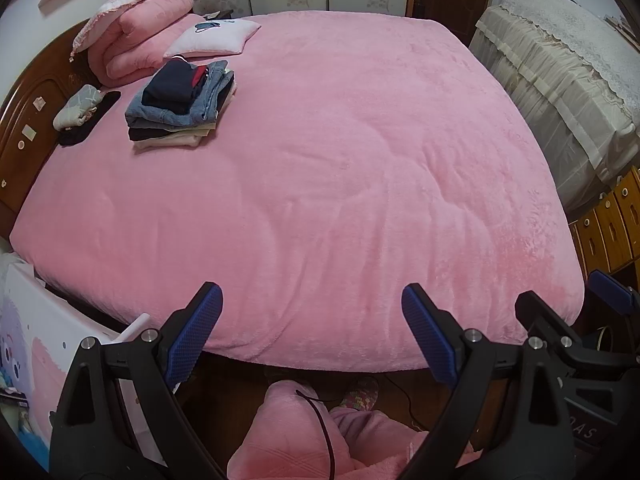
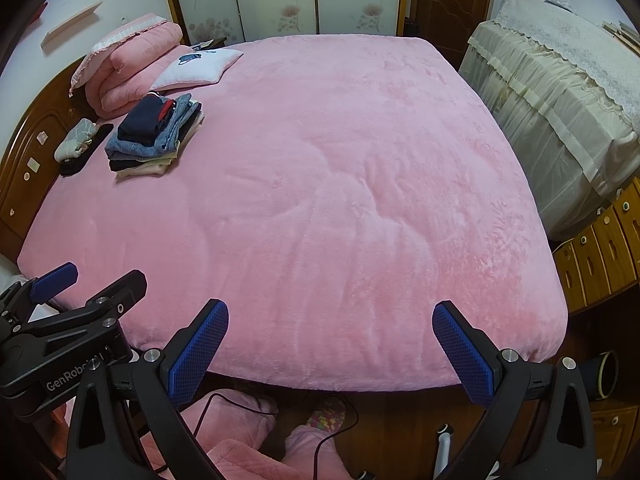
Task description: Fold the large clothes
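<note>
A stack of folded clothes (image 1: 182,106), dark navy on top of denim and pale pieces, rests on the pink bed (image 1: 340,184) toward its far left. The same stack of folded clothes (image 2: 154,138) shows in the right wrist view on the pink bed (image 2: 340,200). My left gripper (image 1: 312,334) hangs open over the bed's near edge, nothing between its blue pads. My right gripper (image 2: 330,350) is open too, also empty, above the near edge. Each gripper appears at the side of the other's view: the right gripper (image 1: 576,308) and the left gripper (image 2: 92,284).
A folded pink quilt (image 1: 136,36) and a white pillow (image 1: 214,38) lie by the wooden headboard (image 1: 28,120). A small grey bundle (image 1: 76,106) sits on dark cloth. A lace-covered piece of furniture (image 1: 560,80) and wooden drawers (image 1: 608,224) stand right. Pink-clad legs and a slipper (image 1: 360,394) are below.
</note>
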Action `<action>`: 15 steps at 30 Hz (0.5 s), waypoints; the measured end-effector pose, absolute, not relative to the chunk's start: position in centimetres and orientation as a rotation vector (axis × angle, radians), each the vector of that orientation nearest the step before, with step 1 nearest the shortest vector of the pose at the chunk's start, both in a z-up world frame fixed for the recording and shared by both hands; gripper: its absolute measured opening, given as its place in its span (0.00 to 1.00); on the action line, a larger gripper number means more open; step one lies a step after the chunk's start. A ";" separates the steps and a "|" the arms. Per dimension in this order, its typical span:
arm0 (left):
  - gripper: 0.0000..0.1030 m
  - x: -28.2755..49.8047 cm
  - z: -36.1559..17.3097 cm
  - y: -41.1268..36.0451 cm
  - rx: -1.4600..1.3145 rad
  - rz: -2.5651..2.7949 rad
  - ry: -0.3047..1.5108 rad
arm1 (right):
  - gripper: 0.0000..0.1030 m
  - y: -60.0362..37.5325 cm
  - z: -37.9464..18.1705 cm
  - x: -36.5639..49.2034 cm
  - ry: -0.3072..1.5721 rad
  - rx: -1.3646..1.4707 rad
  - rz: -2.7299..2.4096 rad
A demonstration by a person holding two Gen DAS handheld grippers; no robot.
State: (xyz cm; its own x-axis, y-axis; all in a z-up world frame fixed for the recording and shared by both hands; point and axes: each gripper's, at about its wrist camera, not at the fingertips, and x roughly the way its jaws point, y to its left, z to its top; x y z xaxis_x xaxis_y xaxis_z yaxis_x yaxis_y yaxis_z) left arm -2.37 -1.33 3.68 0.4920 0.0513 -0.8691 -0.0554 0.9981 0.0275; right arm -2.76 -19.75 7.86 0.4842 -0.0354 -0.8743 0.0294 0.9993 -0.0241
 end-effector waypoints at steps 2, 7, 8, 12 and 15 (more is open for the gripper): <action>0.87 -2.4 3.7 -1.4 -0.004 0.065 1.054 | 1.00 -19.9 7.7 -2.6 1.067 -0.005 -0.040; 0.87 -2.3 3.7 -1.6 -0.006 0.069 1.052 | 1.00 -20.3 7.5 -3.0 1.070 -0.003 -0.047; 0.87 -2.3 3.7 -1.5 -0.006 0.068 1.052 | 1.00 -20.4 7.4 -2.9 1.071 -0.002 -0.047; 0.87 -2.3 3.7 -1.5 -0.005 0.067 1.052 | 1.00 -20.2 7.5 -3.0 1.070 -0.003 -0.047; 0.87 -2.3 3.7 -1.5 -0.006 0.067 1.054 | 1.00 -20.5 7.4 -2.8 1.071 -0.003 -0.047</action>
State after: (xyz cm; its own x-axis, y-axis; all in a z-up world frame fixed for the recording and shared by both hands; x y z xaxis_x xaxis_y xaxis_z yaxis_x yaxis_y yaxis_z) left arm -2.33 -1.50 3.68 0.4926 0.0526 -0.8687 -0.0579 0.9979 0.0276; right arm -2.84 -20.47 7.37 0.4781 -0.0406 -0.8773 0.0372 0.9990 -0.0259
